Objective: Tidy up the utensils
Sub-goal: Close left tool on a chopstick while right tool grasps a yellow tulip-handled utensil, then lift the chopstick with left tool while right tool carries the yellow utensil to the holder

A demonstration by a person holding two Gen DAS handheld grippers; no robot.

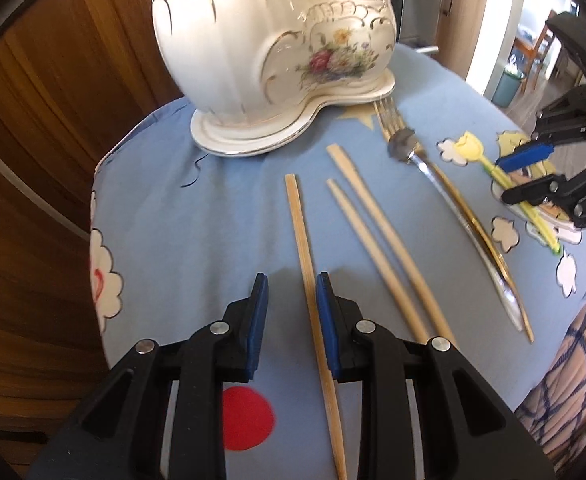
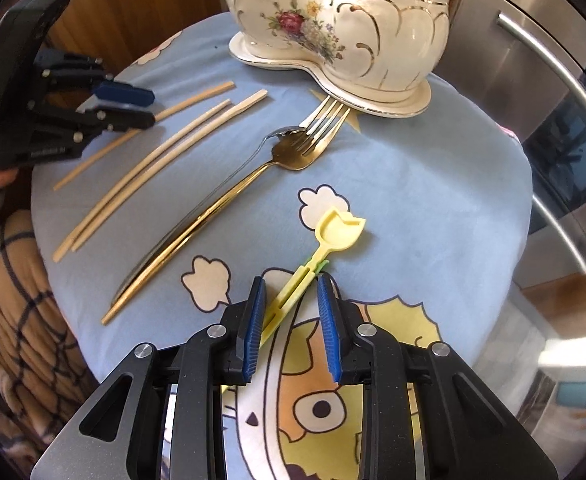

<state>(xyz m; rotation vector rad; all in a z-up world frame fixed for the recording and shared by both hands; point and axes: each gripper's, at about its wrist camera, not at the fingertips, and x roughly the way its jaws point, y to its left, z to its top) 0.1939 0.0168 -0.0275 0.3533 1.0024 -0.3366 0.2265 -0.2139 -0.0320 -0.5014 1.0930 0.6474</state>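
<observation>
straddling a flat bamboo chopstick [image 1: 309,280], left gripper [image 1: 291,284] narrowly parted — right gripper [image 2: 289,286] likewise around ridged yellow plastic spoon [image 2: 333,236].

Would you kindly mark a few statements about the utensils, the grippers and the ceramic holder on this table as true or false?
1. The left gripper straddles a single bamboo chopstick. True.
2. The right gripper is over the gold fork. False: it straddles the yellow plastic spoon.
3. The fork's tines point toward the ceramic holder. True.
4. All the utensils already stand in the holder. False: chopsticks, fork and spoon lie on the blue cloth.
5. Two pale chopsticks lie side by side between the bamboo chopstick and the fork. True.
</observation>
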